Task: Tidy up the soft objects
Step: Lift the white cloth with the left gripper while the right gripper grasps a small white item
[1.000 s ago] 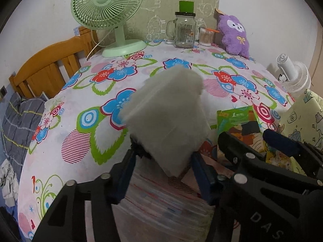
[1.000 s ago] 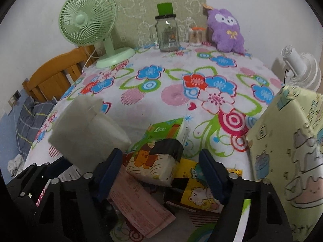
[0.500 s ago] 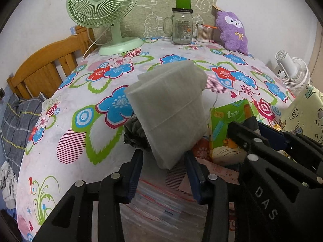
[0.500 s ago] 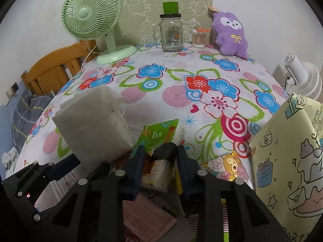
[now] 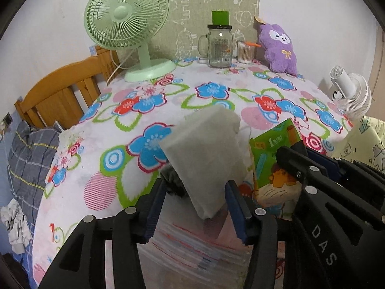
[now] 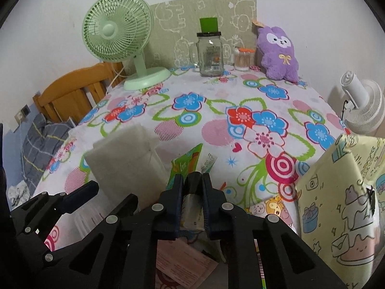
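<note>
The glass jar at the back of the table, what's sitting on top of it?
A green cup stands upside down on the glass jar, covering its dark lid; whether anything sits under the cup cannot be seen.

Even, soft indoor light, no hard shadows. Fisheye bends edges, black vignette corners. Sharp overall; slight glare on jar (image 6: 209, 55).

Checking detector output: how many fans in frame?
2. The green desk fan stands on the table's far left corner; the white fan sits off the table's right edge, partly cut off. None seem hidden.
</note>
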